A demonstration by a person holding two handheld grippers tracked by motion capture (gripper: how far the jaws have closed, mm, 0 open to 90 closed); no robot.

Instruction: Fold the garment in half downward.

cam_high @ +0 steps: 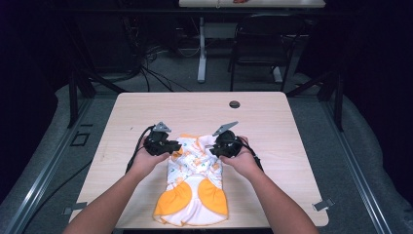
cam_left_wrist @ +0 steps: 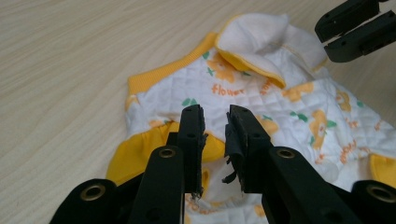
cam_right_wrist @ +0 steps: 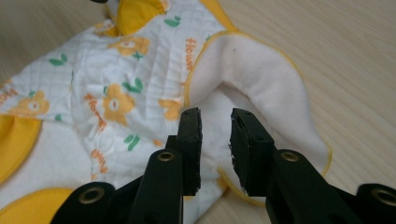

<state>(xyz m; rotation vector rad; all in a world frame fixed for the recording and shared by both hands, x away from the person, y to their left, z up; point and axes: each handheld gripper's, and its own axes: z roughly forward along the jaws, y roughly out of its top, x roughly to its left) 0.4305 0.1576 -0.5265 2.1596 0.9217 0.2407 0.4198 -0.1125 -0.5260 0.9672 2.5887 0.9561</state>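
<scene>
**Both grippers free above the folded garment**

A small quilted garment [cam_high: 195, 183], white with yellow trim and flower print, lies on the table [cam_high: 146, 107] near the person's edge, about in the middle. Its upper part looks folded inward, so the work in hand seems to be folding it into a compact shape.

The left gripper [cam_left_wrist: 215, 122] hangs over the left side of the garment, near a yellow sleeve. Its jaws stand a little apart, and nothing is between them. The right gripper [cam_right_wrist: 215, 122] hangs over the right side, above a white fleece flap [cam_right_wrist: 261, 79] that is turned over so its inner side faces up. Its jaws are also a little apart and empty.

Both tools are placed symmetrically at the two sides, probably because each fold needs two hands to keep the edge straight. The next hold is likely at the lower part.
</scene>
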